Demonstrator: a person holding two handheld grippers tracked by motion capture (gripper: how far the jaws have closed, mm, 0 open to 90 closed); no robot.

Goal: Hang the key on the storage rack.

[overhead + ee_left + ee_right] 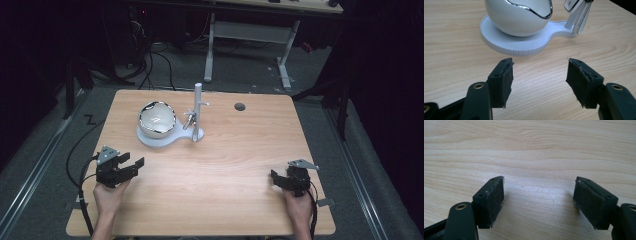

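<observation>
Our left gripper (540, 82) and right gripper (539, 202) gape, empty. Bowl (517, 16) looks glossy, slippery, breakable; we'd pinch its chrome rim (534, 12).

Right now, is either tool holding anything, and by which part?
Nothing is held. The left tool and right tool both stand open over bare table.

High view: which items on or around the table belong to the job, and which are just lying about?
In play:
- white bowl with chrome rim, on the white base
- white post on that base, metal pieces hanging from it
- left gripper, open, nearest the bowl
- right gripper, open

Lying about:
- round hole in the tabletop
- white desk frame on the floor behind
</observation>
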